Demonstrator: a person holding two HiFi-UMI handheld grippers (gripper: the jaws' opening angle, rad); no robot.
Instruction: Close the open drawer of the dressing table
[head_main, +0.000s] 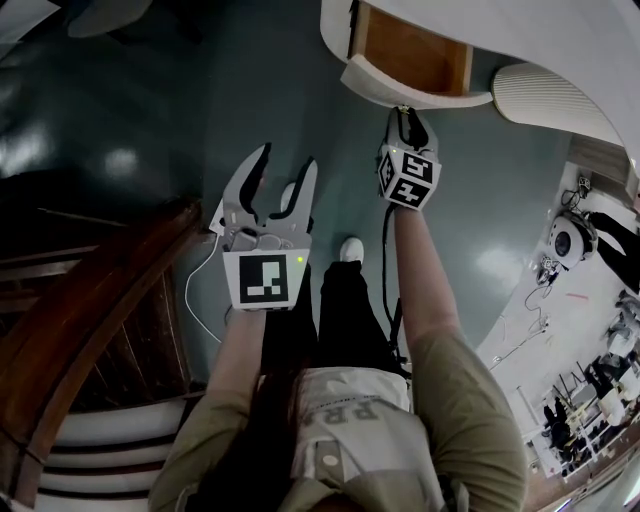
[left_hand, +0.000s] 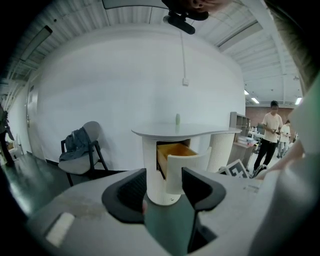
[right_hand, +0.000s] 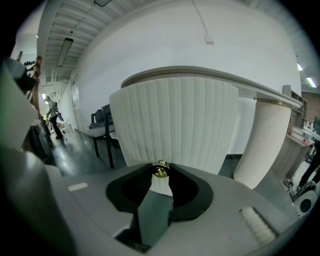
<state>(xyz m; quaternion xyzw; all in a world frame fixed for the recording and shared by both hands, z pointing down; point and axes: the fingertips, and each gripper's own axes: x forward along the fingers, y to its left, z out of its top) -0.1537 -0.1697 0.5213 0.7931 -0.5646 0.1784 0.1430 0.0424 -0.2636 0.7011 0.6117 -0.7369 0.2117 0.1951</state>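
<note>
Dressing table (head_main: 540, 35), seen from above: the drawer (head_main: 412, 58) stands pulled out, wooden inside showing under the white top. The right gripper (head_main: 410, 113) is up against the drawer's curved, ribbed front, jaws narrowed onto the small brass knob (right_hand: 160, 171) — in the right gripper view the knob sits pinched between the tips. The left gripper (head_main: 284, 172) hangs over the dark floor (head_main: 150, 100), jaws wide w/ nothing between them — its own view looks across at the table and open drawer, well apart. A chair (left_hand: 79, 152) w/ clothing on it stands left of the table; a person (left_hand: 270, 134) stands far right in the bkgd.
</note>
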